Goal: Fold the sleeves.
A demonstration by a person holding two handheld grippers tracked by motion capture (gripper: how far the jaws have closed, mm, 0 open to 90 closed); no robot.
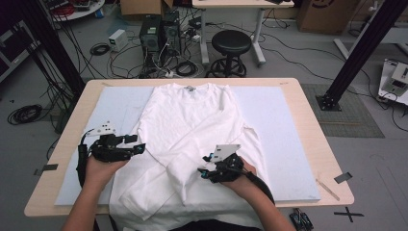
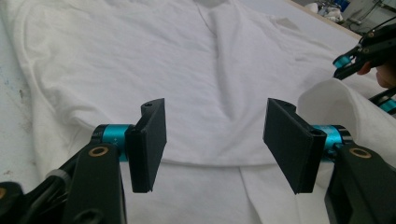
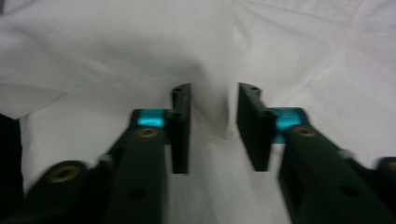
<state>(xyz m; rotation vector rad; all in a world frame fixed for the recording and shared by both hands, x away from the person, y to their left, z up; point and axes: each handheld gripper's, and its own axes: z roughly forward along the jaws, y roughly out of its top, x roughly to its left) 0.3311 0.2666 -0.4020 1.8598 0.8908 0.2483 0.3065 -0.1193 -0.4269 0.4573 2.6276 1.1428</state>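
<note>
A white long-sleeved shirt lies flat on a pale mat, collar toward the far edge. One sleeve is folded across its lower front. My left gripper rests at the shirt's left edge, open; in the left gripper view its jaws stand wide over the cloth with nothing between them. My right gripper sits on the lower right of the shirt beside the folded sleeve. Its jaws stand apart just over white fabric, where a soft fold rises in the gap. The pads do not press on it.
The mat covers most of a wooden table. The shirt's hem hangs over the near edge. Beyond the far edge stand a black stool, computer cases and loose cables on the floor. A black frame post rises at the right.
</note>
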